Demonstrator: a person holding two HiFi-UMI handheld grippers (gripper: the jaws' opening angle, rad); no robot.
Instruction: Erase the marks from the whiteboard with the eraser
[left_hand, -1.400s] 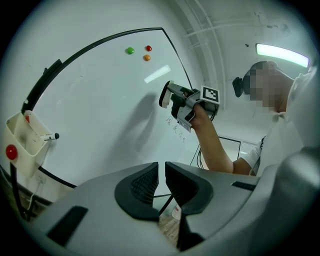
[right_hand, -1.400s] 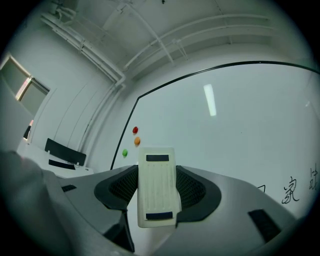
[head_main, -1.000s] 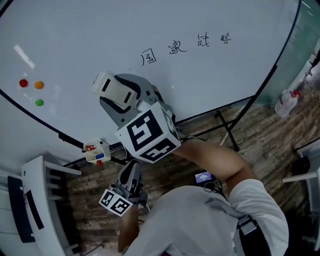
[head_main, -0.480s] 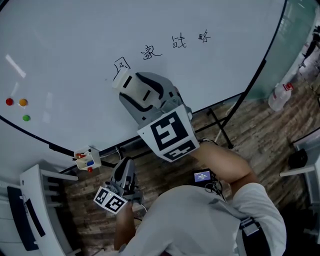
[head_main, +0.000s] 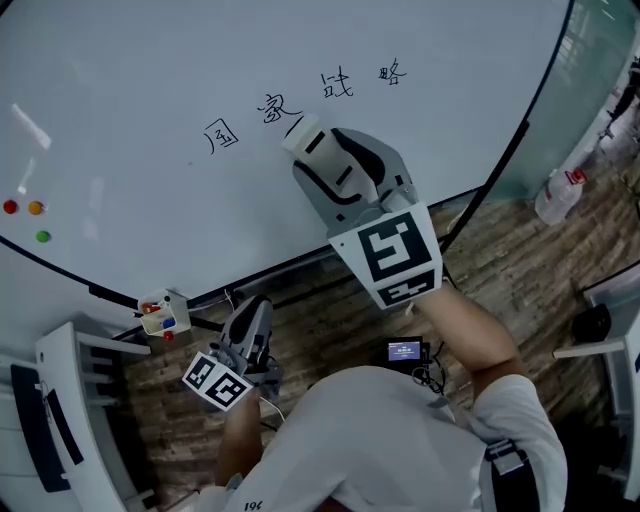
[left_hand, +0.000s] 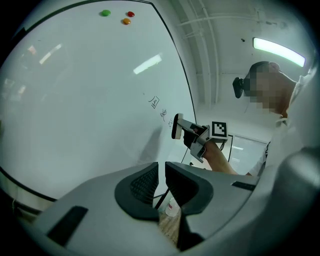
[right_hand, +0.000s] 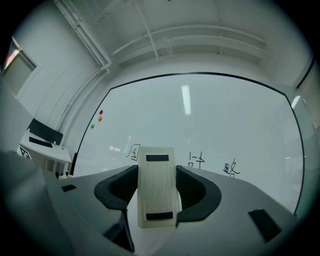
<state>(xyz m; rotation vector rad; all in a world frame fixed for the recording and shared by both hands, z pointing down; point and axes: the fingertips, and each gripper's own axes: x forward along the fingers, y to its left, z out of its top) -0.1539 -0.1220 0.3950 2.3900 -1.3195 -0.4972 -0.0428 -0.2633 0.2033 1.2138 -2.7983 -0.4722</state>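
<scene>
The whiteboard (head_main: 150, 90) carries a row of black handwritten characters (head_main: 272, 107). My right gripper (head_main: 318, 150) is shut on the white eraser (head_main: 303, 133). The eraser's end is at the board just right of the second character; I cannot tell whether it touches. In the right gripper view the eraser (right_hand: 157, 192) stands upright between the jaws and hides one character, while the other characters (right_hand: 196, 161) show on either side of it. My left gripper (head_main: 245, 335) hangs low below the board. Its jaws are together on nothing in the left gripper view (left_hand: 160, 182).
Red, orange and green magnets (head_main: 35, 208) stick to the board's left part. A small marker tray (head_main: 160, 312) sits at the lower frame. A white desk (head_main: 60, 400) stands at the left, and a bottle (head_main: 556, 195) and the stand's legs (head_main: 455, 250) are at the right.
My right gripper has carried the eraser rightward and up along the board, from below the first character to beside the second. The left gripper has stayed low.
</scene>
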